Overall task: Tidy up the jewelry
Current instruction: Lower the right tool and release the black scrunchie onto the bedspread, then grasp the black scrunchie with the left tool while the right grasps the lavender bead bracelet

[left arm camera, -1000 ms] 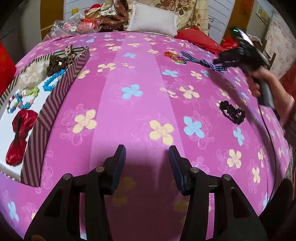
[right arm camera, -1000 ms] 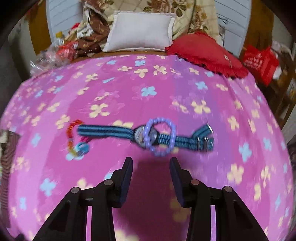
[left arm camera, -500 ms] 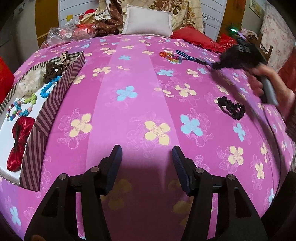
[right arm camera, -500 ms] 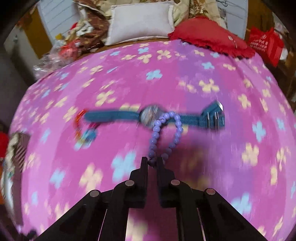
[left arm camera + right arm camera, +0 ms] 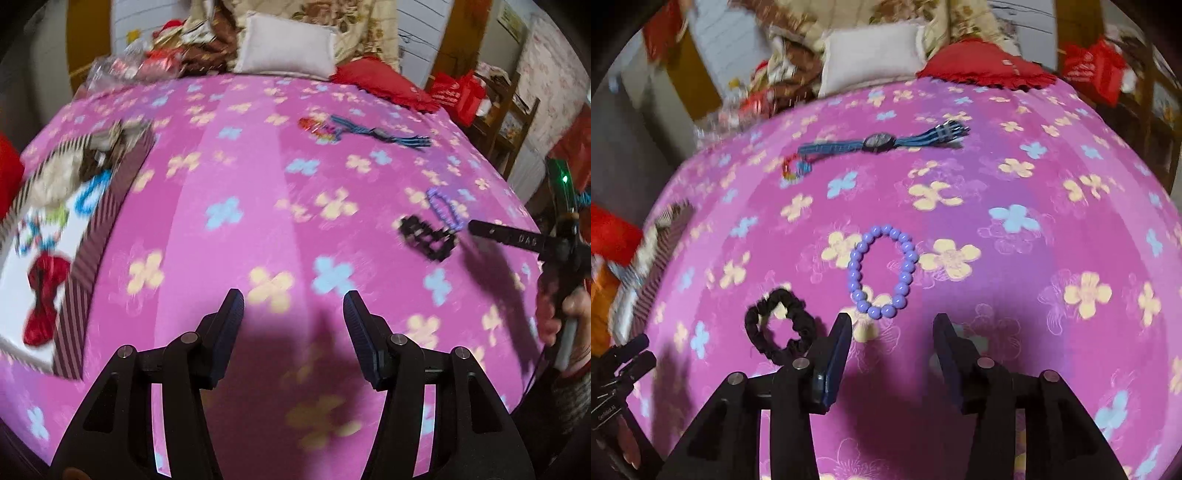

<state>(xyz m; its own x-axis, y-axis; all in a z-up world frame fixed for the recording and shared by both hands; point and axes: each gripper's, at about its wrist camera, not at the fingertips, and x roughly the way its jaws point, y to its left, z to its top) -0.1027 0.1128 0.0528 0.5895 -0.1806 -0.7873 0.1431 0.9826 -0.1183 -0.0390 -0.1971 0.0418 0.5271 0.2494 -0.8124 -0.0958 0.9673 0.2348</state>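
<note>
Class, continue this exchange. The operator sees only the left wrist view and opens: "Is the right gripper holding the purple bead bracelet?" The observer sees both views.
Observer: No. In the right wrist view the right gripper is open, and the purple bead bracelet lies loose on the bedspread just ahead of it.
Operator: Does the bracelet touch the black scrunchie?
Observer: No. The black scrunchie lies apart from it, to its left, next to that gripper's left finger.
Operator: What is the blue strap farther off?
Observer: A watch with a dark round face, laid out flat.
</note>
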